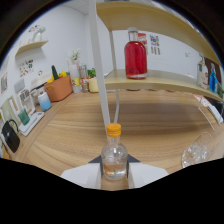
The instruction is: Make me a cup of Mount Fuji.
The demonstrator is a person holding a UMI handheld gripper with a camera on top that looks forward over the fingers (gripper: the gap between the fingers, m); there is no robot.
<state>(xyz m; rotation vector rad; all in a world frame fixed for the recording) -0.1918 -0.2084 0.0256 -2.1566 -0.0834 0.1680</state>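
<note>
The small bottle (114,159) with the orange cap stands upright right between the fingers of the gripper (114,172), long axis vertical, both pads pressed against its clear body, so it's gripped. Beneath it is the wooden counter (150,125); beyond, a shelf (165,80) carries a red jar (135,59), and a clear glass (197,150) sits nearby.

The small clear bottle (114,161) has an orange cap; the big bottle (135,58) holds red liquid; the worktop (150,125) shows wood grain.

An orange pot (59,88) and a black bag (10,135) sit far off.
</note>
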